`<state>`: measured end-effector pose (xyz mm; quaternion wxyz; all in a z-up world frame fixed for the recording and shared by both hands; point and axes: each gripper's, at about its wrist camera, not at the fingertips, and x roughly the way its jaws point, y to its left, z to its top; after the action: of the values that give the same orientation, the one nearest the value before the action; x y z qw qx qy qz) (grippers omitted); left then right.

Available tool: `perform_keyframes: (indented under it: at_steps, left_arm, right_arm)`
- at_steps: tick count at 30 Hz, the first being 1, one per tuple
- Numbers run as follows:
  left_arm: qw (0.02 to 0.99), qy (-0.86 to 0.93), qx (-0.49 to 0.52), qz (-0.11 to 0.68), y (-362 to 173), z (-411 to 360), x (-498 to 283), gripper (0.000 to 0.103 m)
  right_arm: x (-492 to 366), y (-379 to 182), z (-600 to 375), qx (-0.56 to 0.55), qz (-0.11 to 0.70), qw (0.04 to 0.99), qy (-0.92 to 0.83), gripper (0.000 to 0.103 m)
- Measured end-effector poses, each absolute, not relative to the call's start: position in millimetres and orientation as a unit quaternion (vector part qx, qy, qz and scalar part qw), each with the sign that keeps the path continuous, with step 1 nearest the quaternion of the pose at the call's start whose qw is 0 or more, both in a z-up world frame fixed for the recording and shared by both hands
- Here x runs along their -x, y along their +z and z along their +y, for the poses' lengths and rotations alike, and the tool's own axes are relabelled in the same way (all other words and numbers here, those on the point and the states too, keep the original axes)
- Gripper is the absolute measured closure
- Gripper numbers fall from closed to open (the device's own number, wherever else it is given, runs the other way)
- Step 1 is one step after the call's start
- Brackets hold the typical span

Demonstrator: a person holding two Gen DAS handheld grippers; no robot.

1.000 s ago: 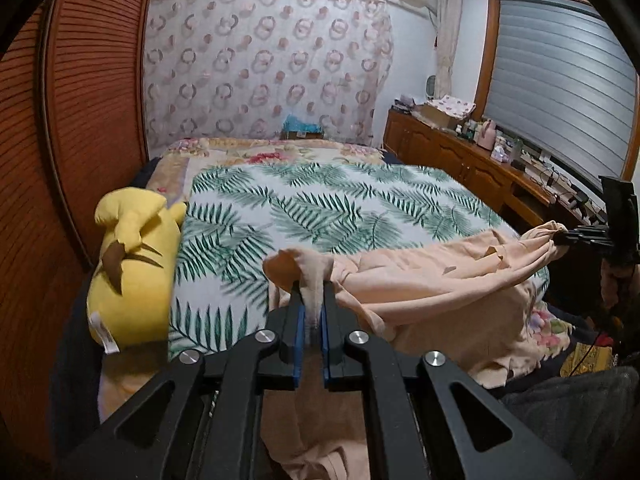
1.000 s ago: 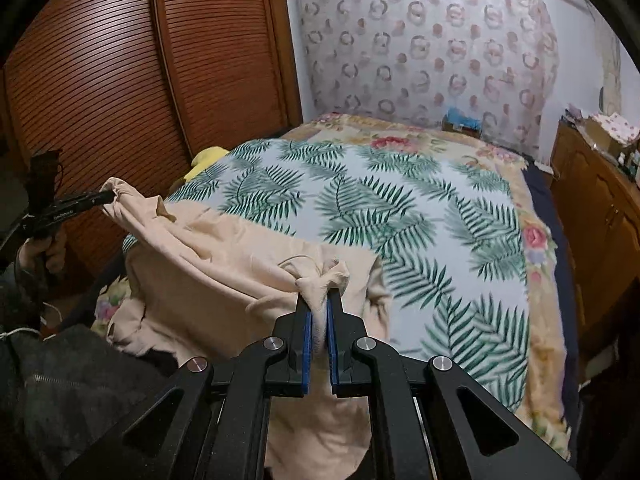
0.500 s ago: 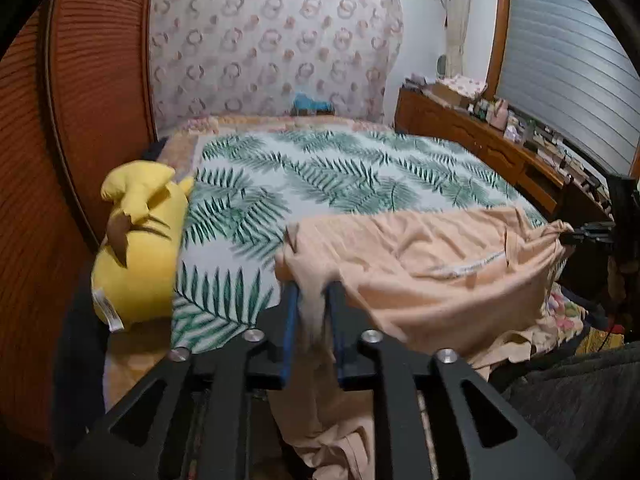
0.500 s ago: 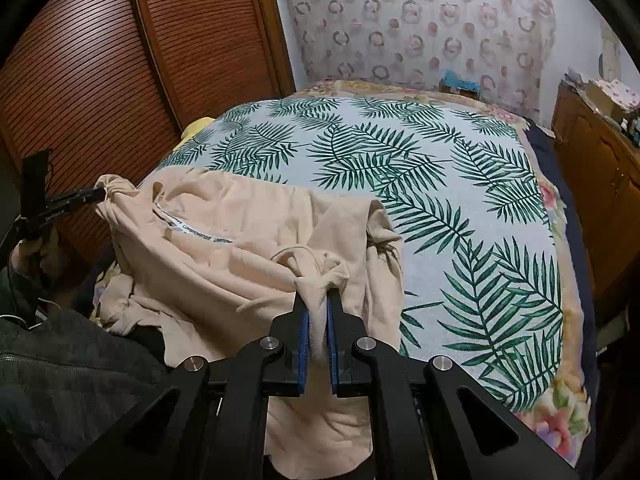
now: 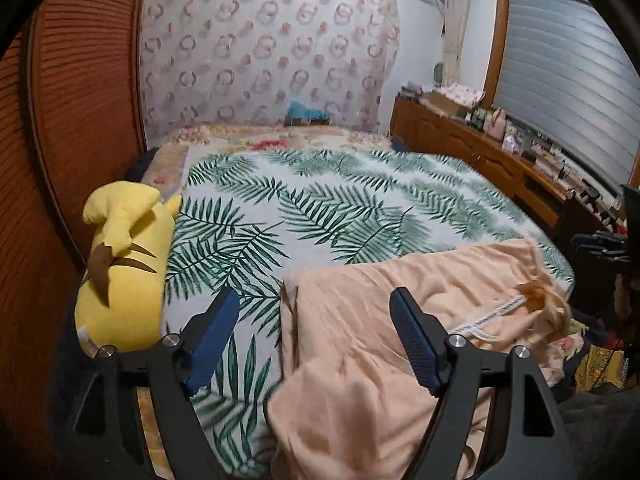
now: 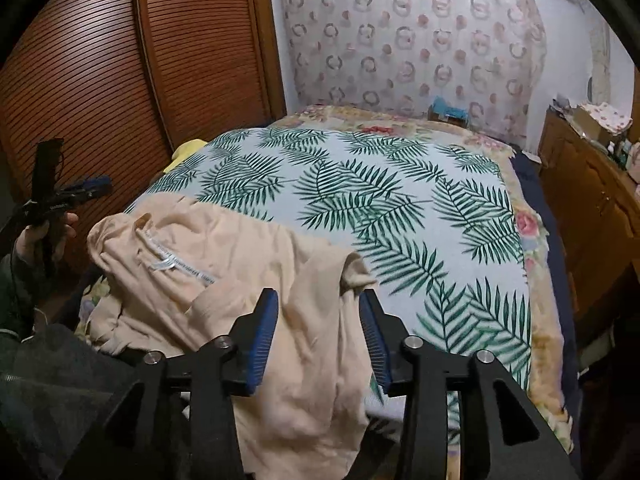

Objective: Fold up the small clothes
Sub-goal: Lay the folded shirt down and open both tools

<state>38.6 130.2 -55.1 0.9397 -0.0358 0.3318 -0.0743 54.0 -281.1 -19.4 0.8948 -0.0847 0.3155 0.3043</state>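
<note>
A peach garment (image 5: 404, 312) lies spread on the near edge of the bed, its lower part hanging over the edge; it also shows in the right wrist view (image 6: 256, 264), with a white label strip near its collar. My left gripper (image 5: 316, 312) is open and empty, its jaws wide apart just above the garment's near left corner. My right gripper (image 6: 318, 312) is open and empty above the garment's near right corner. The left gripper also shows far left in the right wrist view (image 6: 86, 192), and the right gripper at the far right of the left wrist view (image 5: 600, 242).
The bed carries a palm-leaf cover (image 5: 320, 208). A yellow plush toy (image 5: 124, 268) lies along its left side. A slatted wooden wardrobe (image 6: 140, 60) stands on the left, and a wooden dresser (image 5: 480, 156) with small items on the right. Dark cloth (image 6: 56, 380) is near me.
Both grippers held bunched corners of the garment lifted and stretched; they laid it flat on the bed edge, then opened and let it go.
</note>
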Motion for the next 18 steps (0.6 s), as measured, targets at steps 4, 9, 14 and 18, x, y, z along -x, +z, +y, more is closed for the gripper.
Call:
perform_keyframes:
  at_steps: [4, 9, 14, 18]
  left_arm:
    - [0.931, -0.073, 0.027, 0.356, -67, 128, -66, 0.025]
    - [0.92, -0.063, 0.024, 0.385, -79, 131, -92, 0.025]
    - [0.911, -0.062, 0.036, 0.406, -90, 138, -107, 0.025]
    - [0.904, -0.064, 0.037, 0.422, -101, 137, -110, 0.036]
  right_arm:
    - [-75, -26, -271, 0.082, 0.314, 0.899, 0.294, 0.051]
    - [-105, -42, -252, 0.084, 0.325, 0.896, 0.29, 0.048]
    - [-133, -57, -237, 0.071, 0.348, 0.889, 0.29, 0.047]
    - [-145, -67, -228, 0.069, 0.361, 0.882, 0.294, 0.047]
